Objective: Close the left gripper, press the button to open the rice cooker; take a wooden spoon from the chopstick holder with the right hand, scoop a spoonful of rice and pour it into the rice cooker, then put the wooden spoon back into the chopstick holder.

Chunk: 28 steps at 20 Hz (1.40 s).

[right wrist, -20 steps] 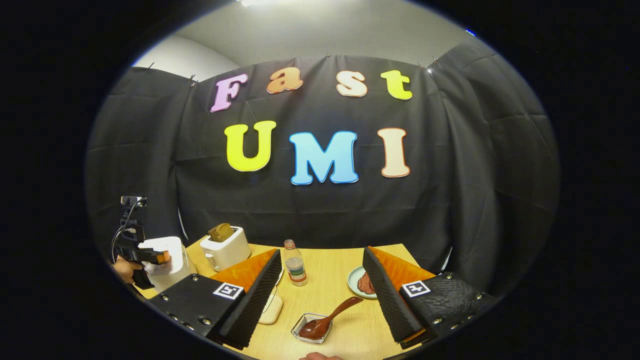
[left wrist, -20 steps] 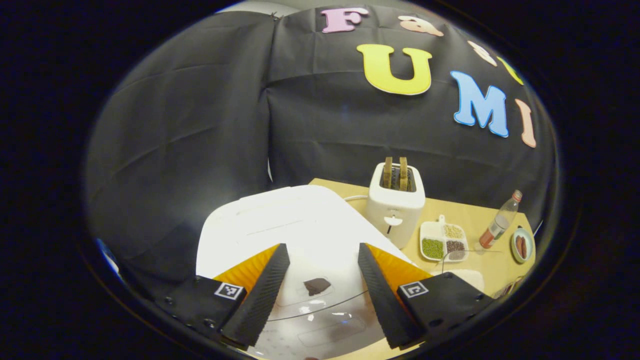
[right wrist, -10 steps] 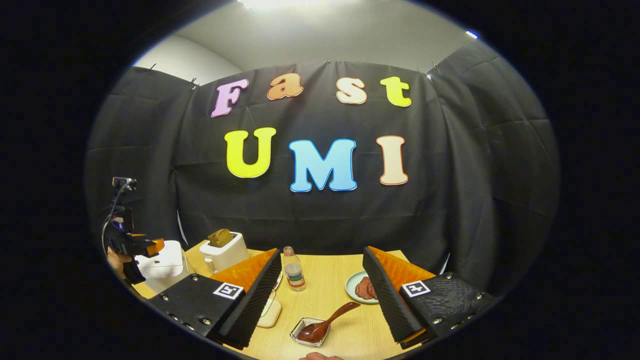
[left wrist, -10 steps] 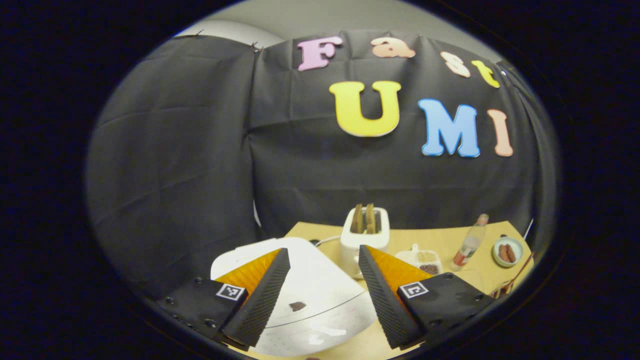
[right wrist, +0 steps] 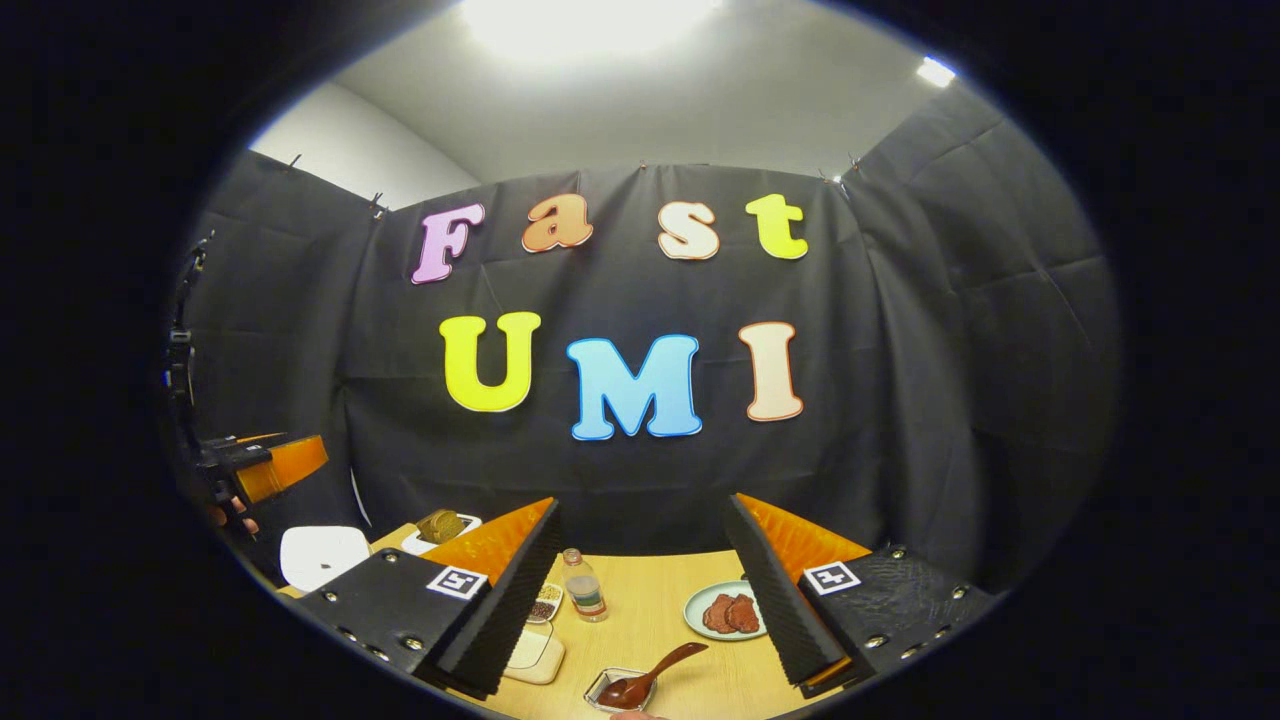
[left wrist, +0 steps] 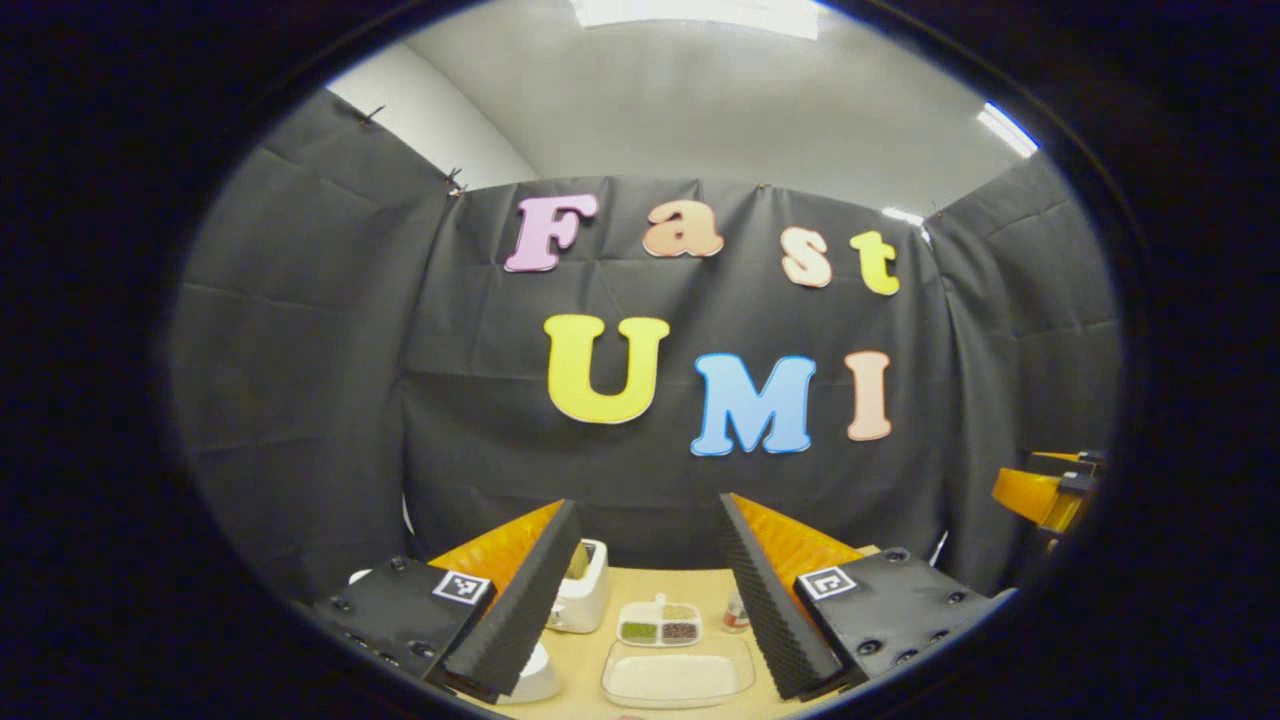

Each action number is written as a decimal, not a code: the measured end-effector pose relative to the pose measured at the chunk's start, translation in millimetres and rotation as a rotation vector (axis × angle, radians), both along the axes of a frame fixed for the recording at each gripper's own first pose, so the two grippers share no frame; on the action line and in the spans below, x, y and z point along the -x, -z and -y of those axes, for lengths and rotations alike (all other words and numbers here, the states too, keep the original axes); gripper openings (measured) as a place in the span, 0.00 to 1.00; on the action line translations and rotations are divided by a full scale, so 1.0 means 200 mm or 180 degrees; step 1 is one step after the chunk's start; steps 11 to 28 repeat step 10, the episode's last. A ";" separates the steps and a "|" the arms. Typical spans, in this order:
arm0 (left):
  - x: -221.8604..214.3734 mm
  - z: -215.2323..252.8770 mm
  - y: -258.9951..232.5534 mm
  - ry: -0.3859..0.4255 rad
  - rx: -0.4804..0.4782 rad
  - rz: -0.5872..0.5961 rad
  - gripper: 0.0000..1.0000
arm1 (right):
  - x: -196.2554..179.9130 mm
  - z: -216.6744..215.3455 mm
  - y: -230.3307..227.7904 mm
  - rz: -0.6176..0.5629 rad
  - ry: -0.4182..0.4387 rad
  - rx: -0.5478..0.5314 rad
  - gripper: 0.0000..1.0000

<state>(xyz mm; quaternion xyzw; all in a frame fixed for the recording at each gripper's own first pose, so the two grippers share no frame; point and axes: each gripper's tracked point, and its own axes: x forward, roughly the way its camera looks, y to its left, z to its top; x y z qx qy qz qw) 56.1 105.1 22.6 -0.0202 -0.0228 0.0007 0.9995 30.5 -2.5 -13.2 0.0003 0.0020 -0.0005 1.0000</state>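
Left gripper view has swung up and away from the rice cooker: a second ago the white lid lay right under the fingers, and now the left gripper (left wrist: 648, 590) looks level at the booth wall, its jaws wide apart and empty, with the toaster (left wrist: 583, 595), a divided dish of grains (left wrist: 658, 625) and a shallow tray of rice (left wrist: 677, 675) on the table (left wrist: 640, 590) beyond. Since the task asks for a closed gripper on the button and the fingers have stayed spread, I judge the press not yet made and the lid still shut. Right gripper view adds what the other lacks: the rice cooker (right wrist: 322, 553) at far left with its lid down, the left gripper raised above it, and the wooden spoon (right wrist: 650, 677) resting bowl-down in a small glass dish near the front edge, beside a bottle (right wrist: 582, 585) and a plate of meat (right wrist: 727, 611). The right gripper (right wrist: 645, 590) is likewise fully open, holding nothing, well short of the spoon.
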 end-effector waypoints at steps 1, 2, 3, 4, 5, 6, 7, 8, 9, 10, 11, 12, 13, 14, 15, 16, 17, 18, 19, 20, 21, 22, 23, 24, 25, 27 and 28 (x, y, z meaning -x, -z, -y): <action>0.04 0.04 -0.02 0.0005 -0.0015 0.0030 0.94 | 0.01 0.01 -0.03 0.0032 0.0023 0.0001 0.99; 0.07 0.08 -0.02 0.0039 -0.0031 0.0027 0.96 | 0.01 -0.01 -0.04 0.0054 0.0006 -0.0018 0.99; 0.08 0.11 0.02 0.0071 -0.0018 -0.0003 0.94 | 0.02 -0.02 -0.04 0.0057 -0.0005 -0.0037 0.99; 0.09 0.13 0.05 0.0117 0.0015 -0.0067 0.96 | 0.03 -0.02 -0.04 0.0055 -0.0008 -0.0050 0.99; 0.10 0.14 0.09 0.0147 0.0038 -0.0124 0.96 | 0.03 -0.03 -0.03 0.0042 -0.0005 -0.0054 0.99; 0.11 0.13 0.11 0.0133 0.0033 -0.0145 0.96 | 0.03 -0.03 -0.02 0.0023 0.0003 -0.0048 0.96; 0.11 0.11 0.10 0.0112 0.0018 -0.0150 0.96 | 0.03 -0.02 -0.01 0.0010 0.0026 -0.0047 0.99; 0.11 0.10 0.10 0.0101 0.0017 -0.0143 0.96 | 0.04 -0.02 0.00 0.0008 0.0044 -0.0044 0.99; 0.12 0.08 0.09 0.0094 0.0019 -0.0129 0.98 | 0.04 -0.03 0.00 0.0007 0.0054 -0.0043 0.99; 0.12 0.07 0.08 0.0087 0.0012 -0.0121 0.95 | 0.04 -0.04 0.00 0.0008 0.0056 -0.0047 0.99; 0.12 0.07 0.08 0.0087 0.0012 -0.0121 0.95 | 0.04 -0.04 0.00 0.0008 0.0056 -0.0047 0.99; 0.12 0.07 0.08 0.0087 0.0012 -0.0121 0.95 | 0.04 -0.04 0.00 0.0008 0.0056 -0.0047 0.99; 0.12 0.07 0.08 0.0087 0.0012 -0.0121 0.95 | 0.04 -0.04 0.00 0.0008 0.0056 -0.0047 0.99; 0.12 0.07 0.08 0.0087 0.0012 -0.0121 0.95 | 0.04 -0.04 0.00 0.0008 0.0056 -0.0047 0.99; 0.12 0.07 0.08 0.0087 0.0012 -0.0121 0.95 | 0.04 -0.04 0.00 0.0008 0.0056 -0.0047 0.99; 0.12 0.07 0.08 0.0087 0.0012 -0.0121 0.95 | 0.04 -0.04 0.00 0.0008 0.0056 -0.0047 0.99; 0.12 0.07 0.08 0.0087 0.0012 -0.0121 0.95 | 0.04 -0.04 0.00 0.0008 0.0056 -0.0047 0.99; 0.12 0.07 0.08 0.0087 0.0012 -0.0121 0.95 | 0.04 -0.04 0.00 0.0008 0.0056 -0.0047 0.99; 0.12 0.07 0.08 0.0087 0.0012 -0.0121 0.95 | 0.04 -0.04 0.00 0.0008 0.0056 -0.0047 0.99; 0.12 0.07 0.08 0.0087 0.0012 -0.0121 0.95 | 0.04 -0.04 0.00 0.0008 0.0056 -0.0047 0.99; 0.12 0.07 0.08 0.0087 0.0012 -0.0121 0.95 | 0.04 -0.04 0.00 0.0008 0.0056 -0.0047 0.99; 0.12 0.07 0.08 0.0087 0.0012 -0.0121 0.95 | 0.04 -0.04 0.00 0.0008 0.0056 -0.0047 0.99; 0.12 0.07 0.08 0.0087 0.0012 -0.0121 0.95 | 0.04 -0.04 0.00 0.0008 0.0056 -0.0047 0.99; 0.12 0.07 0.08 0.0087 0.0012 -0.0121 0.95 | 0.04 -0.04 0.00 0.0008 0.0056 -0.0047 0.99; 0.12 0.07 0.08 0.0087 0.0012 -0.0121 0.95 | 0.04 -0.04 0.00 0.0008 0.0056 -0.0047 0.99; 0.12 0.07 0.08 0.0087 0.0012 -0.0121 0.95 | 0.04 -0.04 0.00 0.0008 0.0056 -0.0047 0.99; 0.12 0.07 0.08 0.0087 0.0012 -0.0121 0.95 | 0.04 -0.04 0.00 0.0008 0.0056 -0.0047 0.99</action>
